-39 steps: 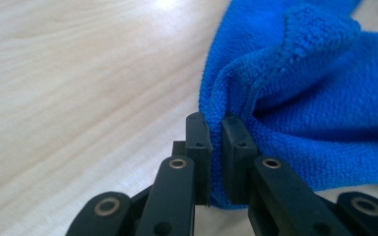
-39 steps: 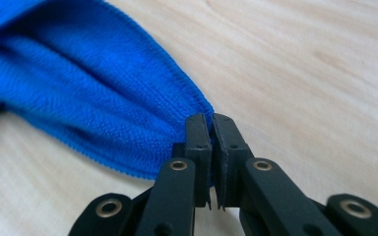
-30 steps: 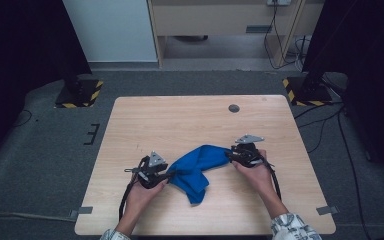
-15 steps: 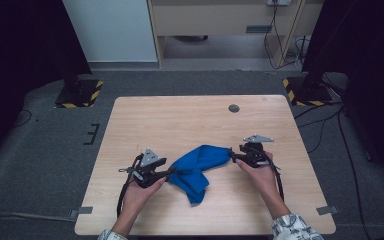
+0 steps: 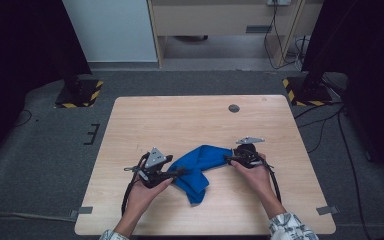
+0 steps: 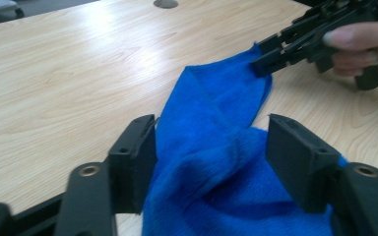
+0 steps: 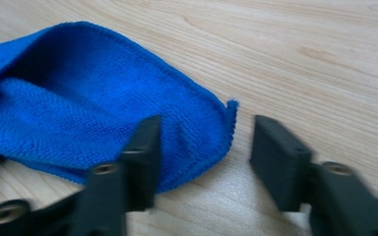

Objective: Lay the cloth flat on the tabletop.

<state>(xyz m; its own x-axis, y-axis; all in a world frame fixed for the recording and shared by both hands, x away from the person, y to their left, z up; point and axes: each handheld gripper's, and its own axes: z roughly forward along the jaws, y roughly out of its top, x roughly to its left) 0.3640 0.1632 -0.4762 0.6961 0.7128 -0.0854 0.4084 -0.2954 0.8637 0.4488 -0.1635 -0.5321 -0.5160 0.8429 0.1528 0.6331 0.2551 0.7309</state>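
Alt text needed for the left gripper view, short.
A crumpled blue cloth lies on a pale wooden table between the left gripper's two open black jaws. At top right, the right gripper, held in a hand, meets the cloth's far corner.
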